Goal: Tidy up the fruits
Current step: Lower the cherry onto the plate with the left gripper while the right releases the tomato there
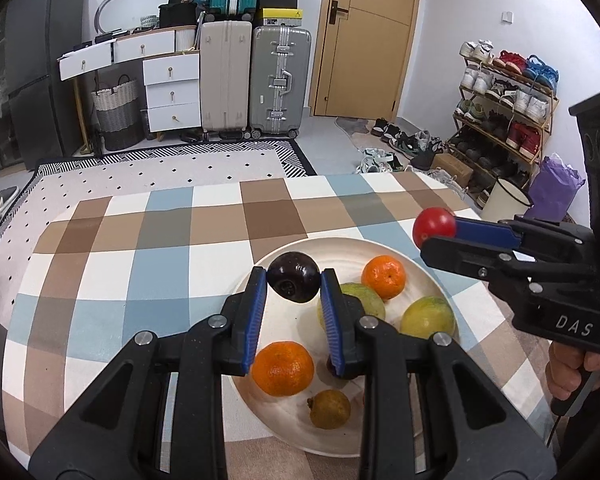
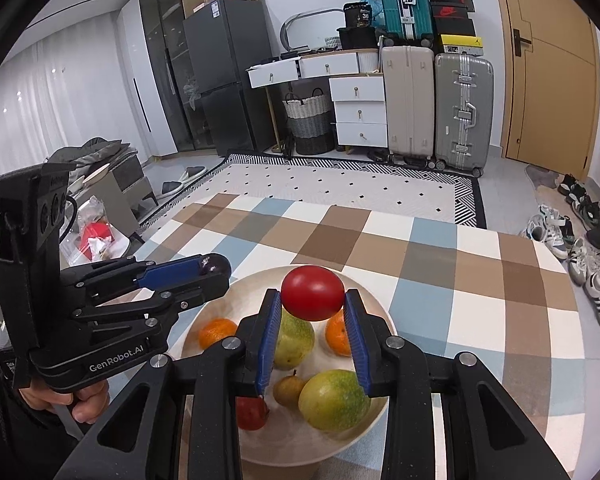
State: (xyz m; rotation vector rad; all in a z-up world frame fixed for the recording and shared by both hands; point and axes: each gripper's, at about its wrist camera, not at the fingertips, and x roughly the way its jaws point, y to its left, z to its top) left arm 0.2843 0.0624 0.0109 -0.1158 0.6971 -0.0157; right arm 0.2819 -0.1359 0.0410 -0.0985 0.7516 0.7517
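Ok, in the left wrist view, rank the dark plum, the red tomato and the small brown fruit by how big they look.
1. Dark plum, though it is raised nearer the camera.
2-3. Red tomato and small brown fruit: too alike to rank, at different distances.

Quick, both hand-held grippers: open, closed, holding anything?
Left hand-held gripper: shut on the dark plum, above the plate.
Right hand-held gripper: shut on the red tomato, above the same plate.

Two oranges [image 1: 283, 368], two green fruits [image 1: 428, 317], one brown fruit [image 1: 331, 409], one plum [image 1: 294, 282], one tomato [image 1: 434, 226], one plate [image 1: 340, 248].
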